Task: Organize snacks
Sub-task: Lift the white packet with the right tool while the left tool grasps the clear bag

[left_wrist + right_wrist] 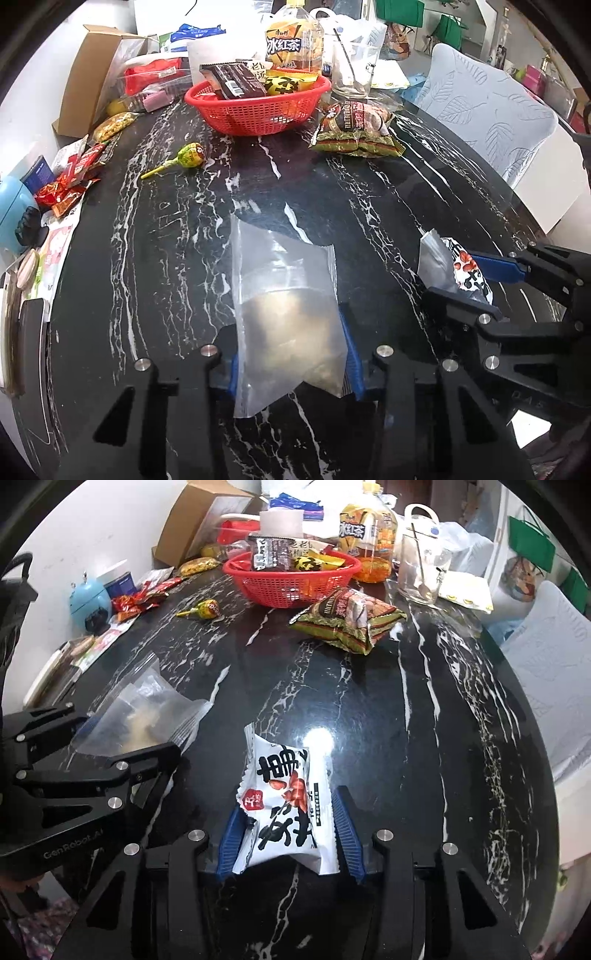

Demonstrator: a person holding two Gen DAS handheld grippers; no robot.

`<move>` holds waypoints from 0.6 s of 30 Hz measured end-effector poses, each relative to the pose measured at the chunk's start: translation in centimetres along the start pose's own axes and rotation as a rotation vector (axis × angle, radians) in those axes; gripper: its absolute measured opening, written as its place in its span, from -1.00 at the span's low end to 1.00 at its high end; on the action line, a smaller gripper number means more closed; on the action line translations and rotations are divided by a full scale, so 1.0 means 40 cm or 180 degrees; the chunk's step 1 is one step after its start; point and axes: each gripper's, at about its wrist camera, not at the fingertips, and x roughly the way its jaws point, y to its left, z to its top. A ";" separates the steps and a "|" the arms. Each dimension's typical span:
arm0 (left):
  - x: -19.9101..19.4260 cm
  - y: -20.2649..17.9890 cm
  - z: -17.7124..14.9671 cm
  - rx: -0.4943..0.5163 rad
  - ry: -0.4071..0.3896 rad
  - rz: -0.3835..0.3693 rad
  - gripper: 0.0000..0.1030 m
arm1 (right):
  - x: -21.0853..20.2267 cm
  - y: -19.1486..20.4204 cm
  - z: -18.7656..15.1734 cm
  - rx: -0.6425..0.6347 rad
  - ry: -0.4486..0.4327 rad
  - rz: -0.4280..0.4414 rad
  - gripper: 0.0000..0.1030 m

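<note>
Left wrist view: the left claw [291, 363] is clamped on a clear zip bag [286, 306] with pale crumbs in its lower half, held above the black marbled bench [166, 258]. At 3 o'clock the right claw [467, 278] pinches a white snack packet [463, 271]. Right wrist view confirms it: blue pads [231, 836] squeeze that packet's lower end. Up at 12 o'clock sits the red basket [258, 107], loaded with snacks. Green snack bag [356, 127] lies just beside it at 2 o'clock, lollipop [181, 158] at 10.
</note>
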 end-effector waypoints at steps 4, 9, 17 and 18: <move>-0.003 0.009 0.001 -0.0094 0.0063 -0.0100 -0.22 | -0.015 -0.008 -0.003 0.0065 -0.0073 0.0080 -0.21; -0.016 0.003 0.001 -0.0121 0.0057 -0.0181 -0.22 | -0.035 -0.012 -0.001 0.0101 -0.0109 0.0224 -0.33; -0.038 0.000 0.014 -0.0064 -0.0026 -0.0097 -0.22 | -0.048 -0.026 -0.003 0.0264 -0.0176 0.0399 -0.43; -0.040 -0.003 0.021 -0.0047 -0.0049 -0.0125 -0.22 | -0.050 -0.028 -0.002 0.0273 -0.0181 0.0427 -0.43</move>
